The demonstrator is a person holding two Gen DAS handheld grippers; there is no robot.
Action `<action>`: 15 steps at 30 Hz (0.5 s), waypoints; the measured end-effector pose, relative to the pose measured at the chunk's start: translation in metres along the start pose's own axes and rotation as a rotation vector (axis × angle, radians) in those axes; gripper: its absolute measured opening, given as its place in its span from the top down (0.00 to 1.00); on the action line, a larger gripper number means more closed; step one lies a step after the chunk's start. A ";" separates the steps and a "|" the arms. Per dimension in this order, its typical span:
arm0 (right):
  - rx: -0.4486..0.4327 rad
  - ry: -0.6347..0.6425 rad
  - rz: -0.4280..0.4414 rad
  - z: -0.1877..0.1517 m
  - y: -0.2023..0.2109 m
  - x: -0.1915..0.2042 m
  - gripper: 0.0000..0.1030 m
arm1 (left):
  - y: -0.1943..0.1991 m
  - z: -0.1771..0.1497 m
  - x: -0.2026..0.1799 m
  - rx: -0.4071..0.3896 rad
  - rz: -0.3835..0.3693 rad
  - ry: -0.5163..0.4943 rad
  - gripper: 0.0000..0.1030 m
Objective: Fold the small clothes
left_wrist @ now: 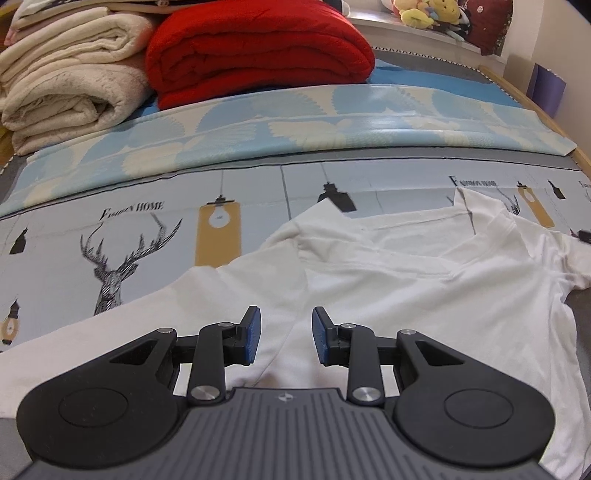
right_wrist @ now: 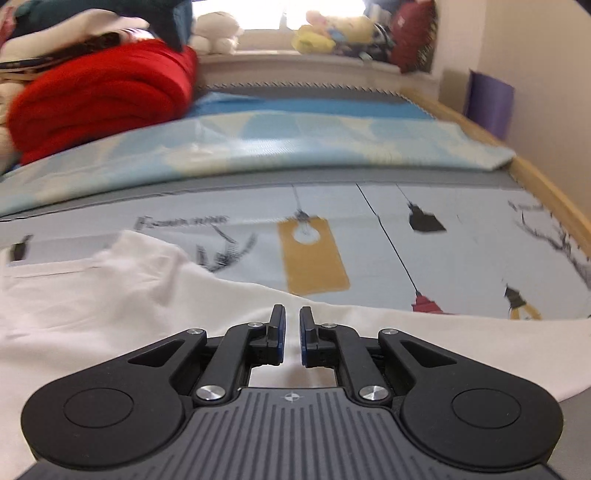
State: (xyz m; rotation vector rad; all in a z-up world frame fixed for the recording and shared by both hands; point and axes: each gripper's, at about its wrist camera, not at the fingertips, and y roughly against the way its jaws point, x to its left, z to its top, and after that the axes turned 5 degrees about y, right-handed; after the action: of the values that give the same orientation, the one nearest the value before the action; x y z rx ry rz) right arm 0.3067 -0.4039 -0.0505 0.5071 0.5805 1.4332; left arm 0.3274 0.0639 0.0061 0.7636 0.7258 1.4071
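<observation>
Hovering over white shirt (left_wrist: 406, 280): left fingers (left_wrist: 255, 338) part-open, right fingers (right_wrist: 277, 334) slightly apart, empty.

Big red blanket (left_wrist: 258, 55) folded on the bed, cream blankets (left_wrist: 66, 74) piled beside it, stuffed toys (left_wrist: 428, 13) on the sill, deer-print sheet (left_wrist: 110, 251)

A plain white cotton shirt (left_wrist: 424, 295) lies on a pale blue bedsheet printed with black deer, lamps and ochre panels (left_wrist: 110, 240), behind it a folded red quilt (left_wrist: 258, 51) and cream fleece blankets (left_wrist: 66, 85).
</observation>
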 end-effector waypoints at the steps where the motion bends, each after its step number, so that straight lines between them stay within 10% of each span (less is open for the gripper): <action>1: -0.012 -0.010 0.014 0.003 0.012 0.001 0.92 | 0.002 -0.003 0.002 -0.001 0.002 0.001 0.67; 11: -0.120 -0.098 0.094 -0.006 0.160 -0.001 0.71 | 0.037 -0.045 0.005 -0.046 -0.020 -0.015 0.67; 15: -0.029 -0.085 0.141 -0.042 0.188 -0.004 0.70 | 0.050 -0.072 0.013 -0.029 -0.045 0.002 0.67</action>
State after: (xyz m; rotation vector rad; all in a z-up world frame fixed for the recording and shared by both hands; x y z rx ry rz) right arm 0.1360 -0.3944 0.0384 0.5924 0.4629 1.5430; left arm 0.2406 0.0798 0.0054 0.7191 0.7182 1.3748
